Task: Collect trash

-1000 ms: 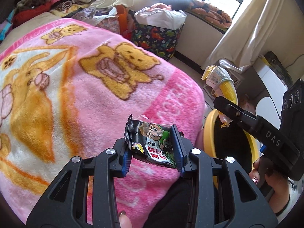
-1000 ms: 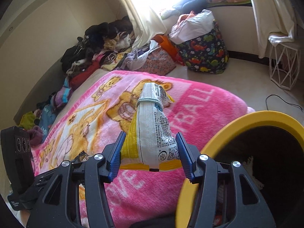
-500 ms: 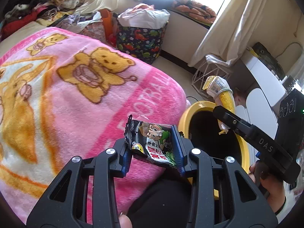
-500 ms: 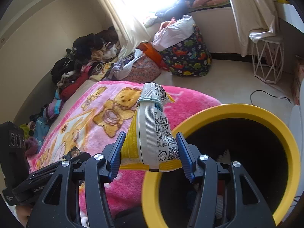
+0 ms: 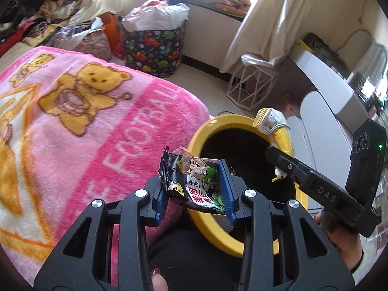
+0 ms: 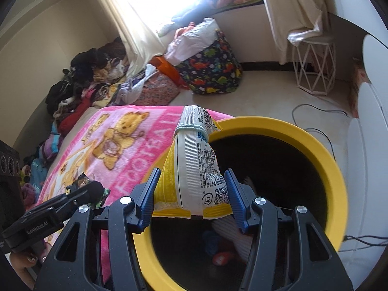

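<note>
Both grippers are carried off the blanket (image 5: 80,131) to the bin (image 6: 322,160): the left gripper (image 5: 194,191) is clamped on a black wrapper (image 5: 194,181) at the near rim, the right gripper (image 6: 191,194) on a yellow packet (image 6: 194,169) over the mouth. Neither piece is dropped yet, though trash is already seen inside. The mouth is wide and unobstructed, with the blanket's edge close at the left rim.

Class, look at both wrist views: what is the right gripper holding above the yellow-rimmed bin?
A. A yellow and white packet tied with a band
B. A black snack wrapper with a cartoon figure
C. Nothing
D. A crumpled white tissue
A: the right gripper is clamped on the yellow and white packet tied with a band, over the yellow-rimmed bin.
</note>
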